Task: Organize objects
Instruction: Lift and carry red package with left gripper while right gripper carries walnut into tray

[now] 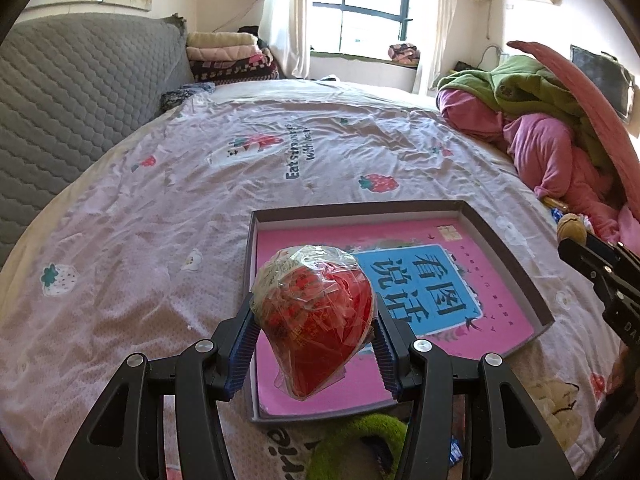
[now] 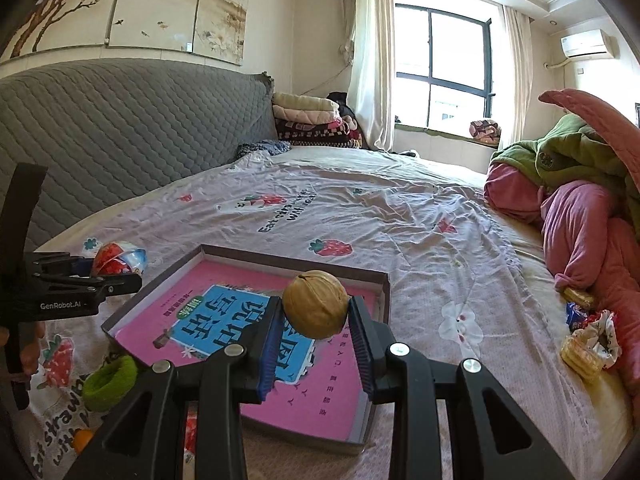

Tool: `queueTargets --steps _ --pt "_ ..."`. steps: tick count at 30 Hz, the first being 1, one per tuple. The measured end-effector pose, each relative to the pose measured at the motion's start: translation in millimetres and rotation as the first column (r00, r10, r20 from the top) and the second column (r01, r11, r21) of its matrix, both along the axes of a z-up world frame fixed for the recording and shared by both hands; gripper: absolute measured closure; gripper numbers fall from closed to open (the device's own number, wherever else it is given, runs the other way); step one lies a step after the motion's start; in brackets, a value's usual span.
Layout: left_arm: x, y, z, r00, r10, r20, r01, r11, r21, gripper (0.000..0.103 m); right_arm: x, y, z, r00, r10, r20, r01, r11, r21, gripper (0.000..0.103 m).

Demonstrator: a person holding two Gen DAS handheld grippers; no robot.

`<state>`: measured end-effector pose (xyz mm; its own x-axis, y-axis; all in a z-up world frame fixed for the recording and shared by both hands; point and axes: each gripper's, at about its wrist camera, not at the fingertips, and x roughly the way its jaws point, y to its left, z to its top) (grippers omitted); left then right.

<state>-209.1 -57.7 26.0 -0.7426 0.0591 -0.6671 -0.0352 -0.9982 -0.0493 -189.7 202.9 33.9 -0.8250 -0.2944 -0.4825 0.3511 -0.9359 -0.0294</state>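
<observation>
One left gripper (image 1: pixel 316 328), its two blue-padded fingers pinching one red wrapped sweet (image 1: pixel 318 314) in clear crinkled film, held above the near left part of the box. One right gripper (image 2: pixel 318 320), fingers clamped on one tan walnut (image 2: pixel 316 304), held above the box's far side. One shallow dark-walled box (image 1: pixel 508 256), lying flat on the bed directly ahead of and below both grippers; inside it, one pink book (image 1: pixel 496 312) with a blue title panel. One green fuzzy hair tie (image 2: pixel 110 384) on the sheet, below and left of the right gripper, just outside the box. One strawberry-print bedsheet (image 1: pixel 160 216) beneath everything. To the right gripper's far right, one small cluster of wrapped snacks (image 2: pixel 586 340) against one heap of pink and green bedding (image 2: pixel 580 216); count of snacks unclear.
</observation>
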Motion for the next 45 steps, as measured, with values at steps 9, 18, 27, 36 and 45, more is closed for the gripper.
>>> queueTargets --steps 9,18,27,36,45 --pt "-15.3 -3.2 -12.9 1.0 -0.006 0.028 0.006 1.0 -0.009 0.049 -23.6 -5.8 -13.8 0.999 0.009 0.052 -0.011 0.999 0.036 0.069" --pt "-24.7 0.7 -35.2 0.995 -0.051 0.084 0.05 0.999 0.013 0.049 -33.4 -11.3 -42.8 0.986 0.016 0.168 -0.028 0.997 0.072 0.069" --pt "-28.6 5.6 -55.5 0.989 -0.064 0.136 0.064 0.998 0.006 0.049 -43.8 -6.8 -69.2 0.951 0.022 0.307 -0.037 0.998 0.043 0.069" --pt "-29.4 6.8 -59.6 0.987 -0.072 0.142 0.072 0.997 0.003 0.049 -46.1 -9.0 -79.7 0.941 0.008 0.338 -0.032 0.997 0.066 0.069" --pt "-30.1 9.1 -65.8 0.987 -0.063 0.15 0.068 0.997 -0.031 0.049 -43.6 -11.7 -82.0 0.945 -0.006 0.327 -0.029 0.995 0.101 0.069"
